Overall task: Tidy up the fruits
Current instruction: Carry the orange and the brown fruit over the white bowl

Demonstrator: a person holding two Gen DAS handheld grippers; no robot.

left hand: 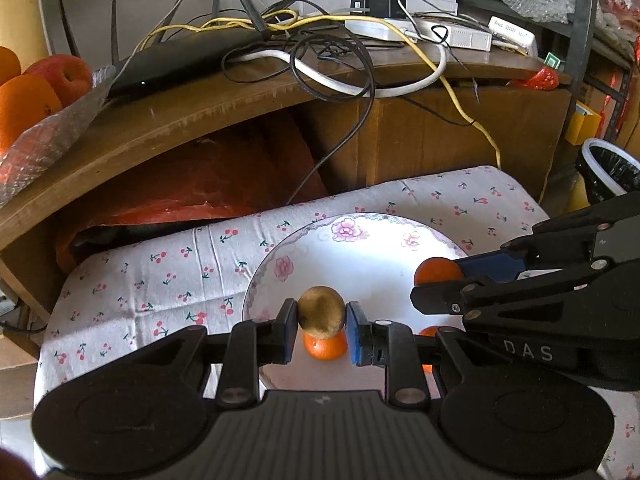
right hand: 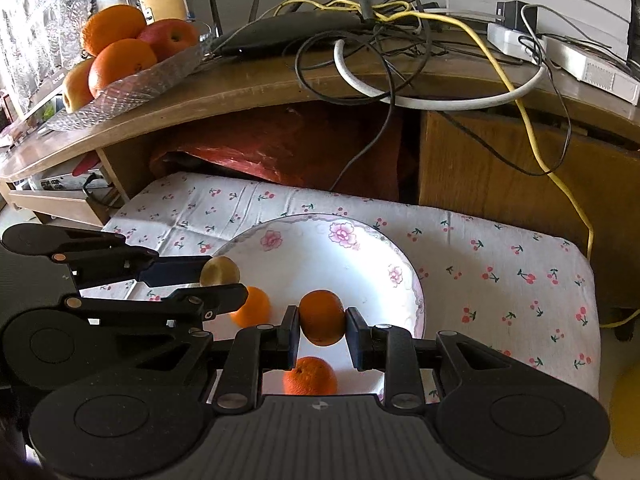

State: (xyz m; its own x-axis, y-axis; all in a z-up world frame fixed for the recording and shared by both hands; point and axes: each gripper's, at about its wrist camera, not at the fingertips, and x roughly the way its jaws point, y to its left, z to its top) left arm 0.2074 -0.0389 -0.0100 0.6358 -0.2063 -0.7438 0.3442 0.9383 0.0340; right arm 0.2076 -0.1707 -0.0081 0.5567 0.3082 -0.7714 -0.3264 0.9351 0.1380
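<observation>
My left gripper [left hand: 321, 318] is shut on a brown kiwi [left hand: 321, 312], held above a white flowered plate [left hand: 360, 256]. Below the kiwi a small orange [left hand: 325, 349] lies on the plate. My right gripper [right hand: 322, 322] is shut on a small orange [right hand: 322, 317] over the same plate [right hand: 320, 256]. Two more small oranges [right hand: 310, 376] [right hand: 253, 306] rest on the plate. The right gripper [left hand: 440, 276] shows at the right of the left wrist view with its orange [left hand: 437, 271]. The left gripper [right hand: 218, 278] with the kiwi [right hand: 220, 271] shows at the left of the right wrist view.
The plate sits on a cherry-print cloth [right hand: 500, 272] over a low surface. Behind it a wooden desk [right hand: 248, 88] carries a glass fruit tray [right hand: 132, 84] with oranges and an apple, a black router [right hand: 288, 32], tangled cables and power strips. A lined bin [left hand: 608, 168] stands at right.
</observation>
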